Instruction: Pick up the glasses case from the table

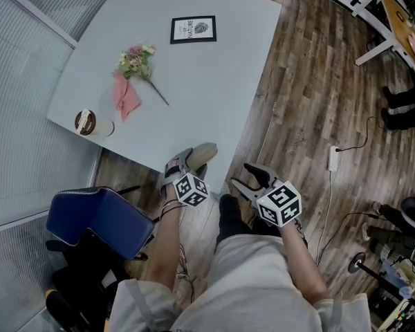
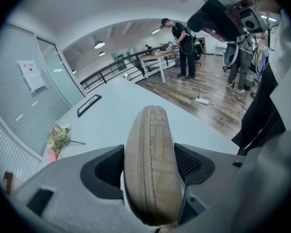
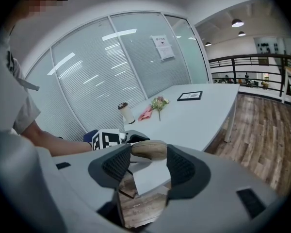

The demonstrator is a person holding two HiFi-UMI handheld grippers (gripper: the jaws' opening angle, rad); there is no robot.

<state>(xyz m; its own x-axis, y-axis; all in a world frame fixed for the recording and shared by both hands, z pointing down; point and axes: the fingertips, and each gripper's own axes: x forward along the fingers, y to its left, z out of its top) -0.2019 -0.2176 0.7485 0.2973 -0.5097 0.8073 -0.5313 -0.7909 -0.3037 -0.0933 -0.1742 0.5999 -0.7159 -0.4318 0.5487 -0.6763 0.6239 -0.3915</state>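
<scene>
Well, farthest left on the table [image 1: 214, 75] a paper cup [image 1: 91, 123] lies near the edge, its dark lid on, so what it holds I cannot tell. Further right, at the table's near corner, the glasses case [image 1: 203, 151] is clamped on its long edge between the jaws of my left gripper [image 1: 196, 159]. The left gripper view shows both pads pressed against the tan sides of the case [image 2: 153, 164], the zip running up its spine and fully closed. Whether it clears the tabletop I cannot tell. My right gripper [image 1: 251, 178] hangs beside it over the floor, its jaws spread wide with nothing between them. The right gripper view [image 3: 148, 166] looks through that gap at the case and the table corner. On the pale grey tabletop, from the left, lie a pink napkin [image 1: 126, 95], a small bunch of flowers [image 1: 136, 61] touching it, and a black-framed sign [image 1: 193, 29] farther off. A blue chair [image 1: 95, 217] stands at my left below the table edge. Frosted glass walls [image 1: 21, 61] close the left side, and wood plank flooring [image 1: 311, 102] runs to the right, with a white power strip [image 1: 334, 158] on it.
</scene>
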